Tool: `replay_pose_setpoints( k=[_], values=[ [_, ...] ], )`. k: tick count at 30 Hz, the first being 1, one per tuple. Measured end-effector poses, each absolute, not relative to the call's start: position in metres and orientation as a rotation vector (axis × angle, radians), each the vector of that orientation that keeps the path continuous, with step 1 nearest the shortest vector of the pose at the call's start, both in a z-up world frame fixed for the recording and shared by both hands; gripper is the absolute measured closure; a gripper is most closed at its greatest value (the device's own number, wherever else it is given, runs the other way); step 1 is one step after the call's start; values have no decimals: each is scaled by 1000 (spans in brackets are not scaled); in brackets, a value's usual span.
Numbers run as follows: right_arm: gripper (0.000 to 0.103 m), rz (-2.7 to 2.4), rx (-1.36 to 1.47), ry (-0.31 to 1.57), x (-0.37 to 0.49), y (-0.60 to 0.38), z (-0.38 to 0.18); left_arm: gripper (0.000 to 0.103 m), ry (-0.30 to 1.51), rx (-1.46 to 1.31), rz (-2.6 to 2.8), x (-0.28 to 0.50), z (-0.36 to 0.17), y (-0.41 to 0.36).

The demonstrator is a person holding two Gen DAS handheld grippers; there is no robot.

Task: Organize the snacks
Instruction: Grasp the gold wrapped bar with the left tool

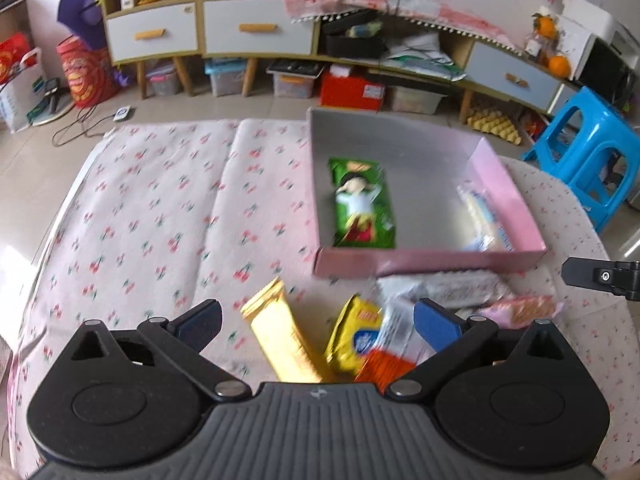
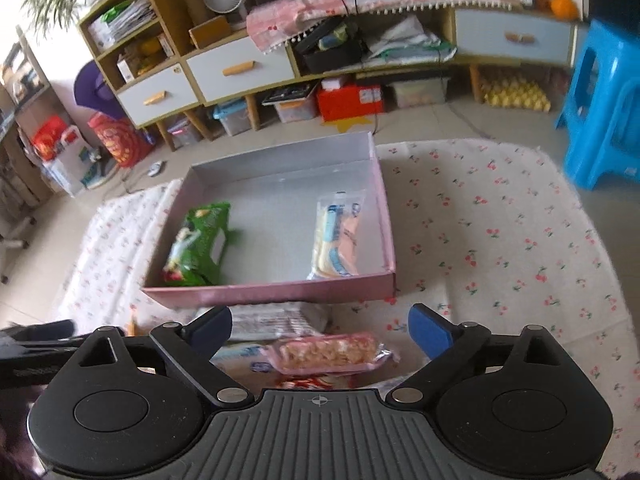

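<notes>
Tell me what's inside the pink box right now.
Two snacks lie inside the pink box: a green packet on its left and a pale blue-and-orange packet against its right wall. The grey floor between them is bare. Anything under the packets is hidden.

Left tool [image 1: 316,326] gaping above snack pile [image 1: 360,340]; green packet [image 1: 362,204] in pink box [image 1: 508,196].

cherry-print cloth [image 1: 160,200] (box [image 1: 508,196], loose snacks [image 1: 280,332])
</notes>
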State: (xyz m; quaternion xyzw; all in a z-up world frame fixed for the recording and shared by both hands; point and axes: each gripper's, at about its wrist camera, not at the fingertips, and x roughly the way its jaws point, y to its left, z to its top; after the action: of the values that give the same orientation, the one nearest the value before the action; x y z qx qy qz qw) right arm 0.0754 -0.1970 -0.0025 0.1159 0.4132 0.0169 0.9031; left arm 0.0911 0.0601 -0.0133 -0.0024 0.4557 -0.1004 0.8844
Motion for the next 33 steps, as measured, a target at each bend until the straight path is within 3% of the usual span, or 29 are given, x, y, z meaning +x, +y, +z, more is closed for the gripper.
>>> replay_pose_setpoints(
  k=[8,15,22,33],
  values=[
    [5,85,105,836,65,-178,-14,3,1037,-86,-74,88,-33,81],
    [5,76,131,892,70,-176,-32,23,1119,-226,-78,96,-47,94],
    [5,132,136,908,77,-172,-37,33,1149,-265,-77,99,-57,92],
    [5,200,193,932,108,-187,-54,40,1080,-223,-111,102,-62,86]
  ],
)
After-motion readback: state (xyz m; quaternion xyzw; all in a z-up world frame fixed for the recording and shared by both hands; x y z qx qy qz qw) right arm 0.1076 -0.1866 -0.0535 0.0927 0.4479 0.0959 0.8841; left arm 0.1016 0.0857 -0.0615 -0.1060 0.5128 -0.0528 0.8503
